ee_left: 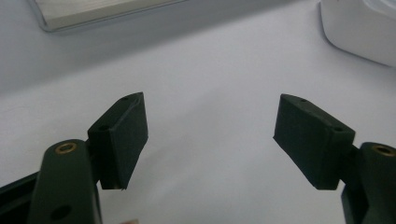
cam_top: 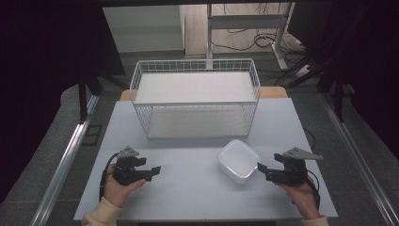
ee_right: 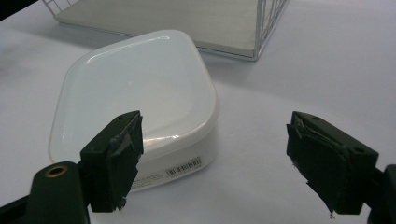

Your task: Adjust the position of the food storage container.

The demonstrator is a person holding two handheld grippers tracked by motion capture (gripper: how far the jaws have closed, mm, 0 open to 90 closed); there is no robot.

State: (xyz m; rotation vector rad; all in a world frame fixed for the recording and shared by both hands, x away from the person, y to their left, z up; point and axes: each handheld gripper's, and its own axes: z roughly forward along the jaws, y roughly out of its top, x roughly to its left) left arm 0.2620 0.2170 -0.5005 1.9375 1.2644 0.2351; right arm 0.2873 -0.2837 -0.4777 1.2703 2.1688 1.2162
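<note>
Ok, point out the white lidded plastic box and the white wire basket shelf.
White lidded plastic box (ee_right: 135, 88): right gripper view, middle of its lid.
White wire basket shelf (cam_top: 195, 104): high view, front top rim.

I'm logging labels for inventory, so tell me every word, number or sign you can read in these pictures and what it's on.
No text can be read.
A small printed label on the side wall of the white lidded box, by the right gripper: barcode-like print, too small and blurred to read.
</note>
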